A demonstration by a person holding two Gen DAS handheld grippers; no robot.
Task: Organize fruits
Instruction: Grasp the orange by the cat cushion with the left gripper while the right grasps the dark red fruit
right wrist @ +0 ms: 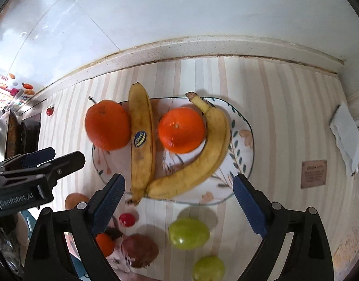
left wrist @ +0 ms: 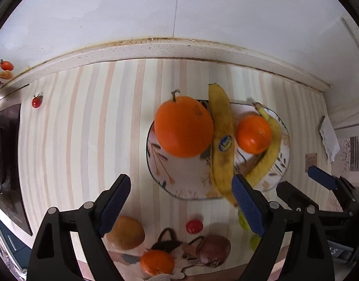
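Observation:
A patterned plate holds a large orange, a stickered banana, a smaller orange and a curved banana. In the left wrist view the plate shows the same large orange and bananas. My left gripper is open and empty, near the plate's front edge. My right gripper is open and empty, above two green fruits. A cherry tomato, a brown fruit and a small orange lie in front on the striped cloth.
A yellow-brown fruit lies front left. Another cherry tomato lies far left near the stove. The tiled wall ledge runs behind. A white cloth hangs at right. A cat-print mat is at the front edge.

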